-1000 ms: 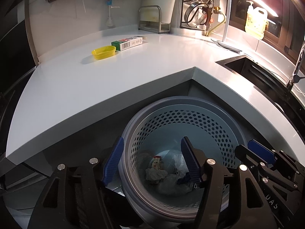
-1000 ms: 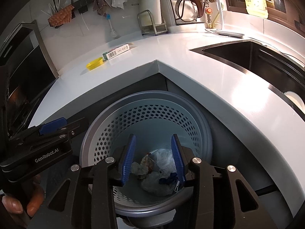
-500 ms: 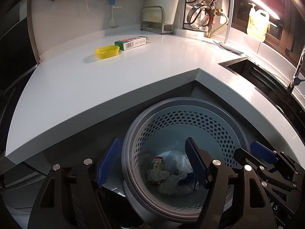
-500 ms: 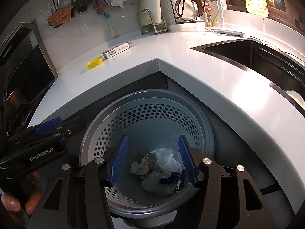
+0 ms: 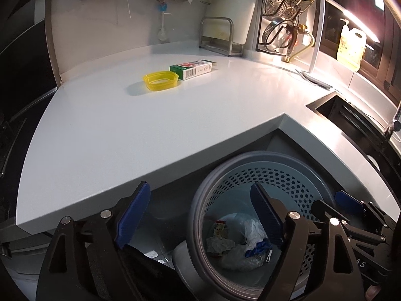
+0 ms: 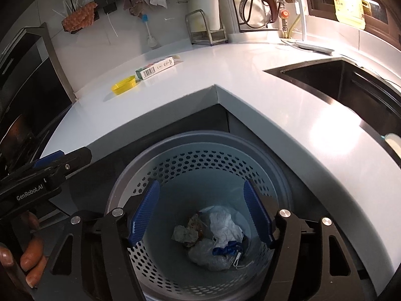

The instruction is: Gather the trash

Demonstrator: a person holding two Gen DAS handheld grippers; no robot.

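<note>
A white corner counter point(image 5: 120, 130) carries a yellow tub point(image 5: 161, 80) and a carton point(image 5: 193, 68), a dark sink point(image 6: 351, 85) alongside. Below, crumpled trash point(image 6: 215, 235) lies in the perforated bin point(image 6: 200, 160). Left gripper point(image 5: 200, 215) and right gripper point(image 6: 200, 213) hover above it, jaws opening, empty.

surface: white corner countertop point(image 5: 130, 130) | on it: yellow plastic lid point(image 5: 161, 80), touching green-white carton box point(image 5: 193, 68) | back: metal rack point(image 5: 220, 37)

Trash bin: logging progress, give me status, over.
Left claw and right claw opening, nothing between them. Crumpled trash lies in the bin. Yellow tub and carton still on the counter. Path clear.
</note>
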